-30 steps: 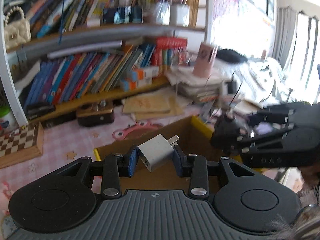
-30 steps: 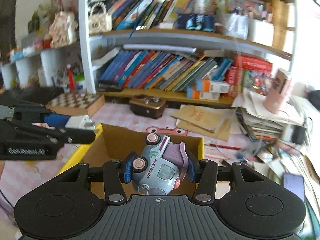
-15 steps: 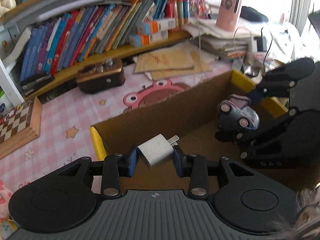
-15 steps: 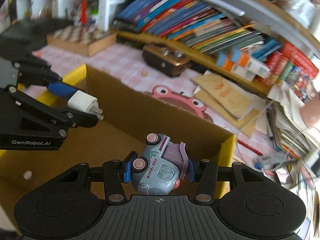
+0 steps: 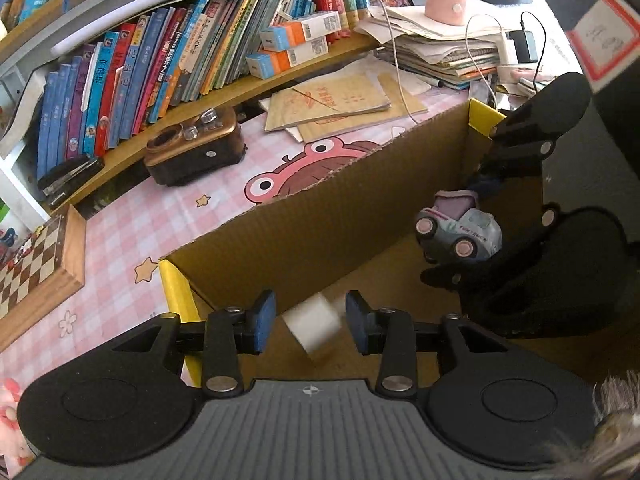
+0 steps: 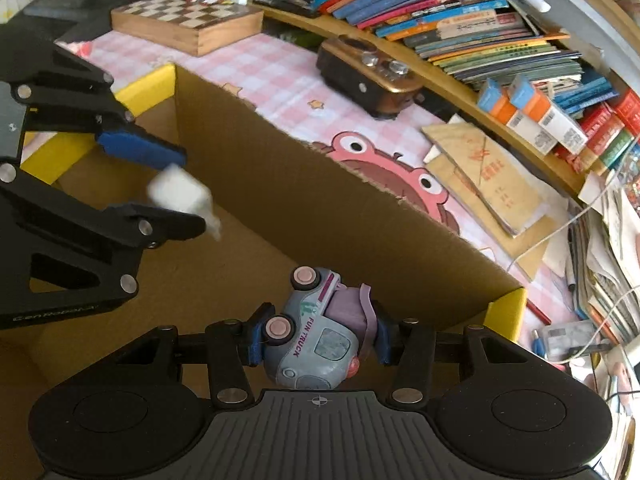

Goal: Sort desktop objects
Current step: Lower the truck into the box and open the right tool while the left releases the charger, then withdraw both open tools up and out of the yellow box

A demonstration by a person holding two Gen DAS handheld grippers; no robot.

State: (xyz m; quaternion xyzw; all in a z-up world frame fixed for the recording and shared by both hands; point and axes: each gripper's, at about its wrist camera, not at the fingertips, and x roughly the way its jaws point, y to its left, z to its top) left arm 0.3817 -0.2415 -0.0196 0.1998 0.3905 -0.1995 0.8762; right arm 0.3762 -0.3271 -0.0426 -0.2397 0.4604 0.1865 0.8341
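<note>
Over the cardboard box (image 5: 320, 216), white charger (image 5: 314, 326) hangs blurred between left hand-held gripper (image 5: 310, 322) pads.

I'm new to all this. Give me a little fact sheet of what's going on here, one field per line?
Left gripper: open, fingers spread over the box
White charger plug: blurred, loose between the fingers, apparently dropping
Right gripper: shut on the toy truck
Cardboard box: open-topped, both grippers above its inside
Desk surface: pink checked mat
</note>
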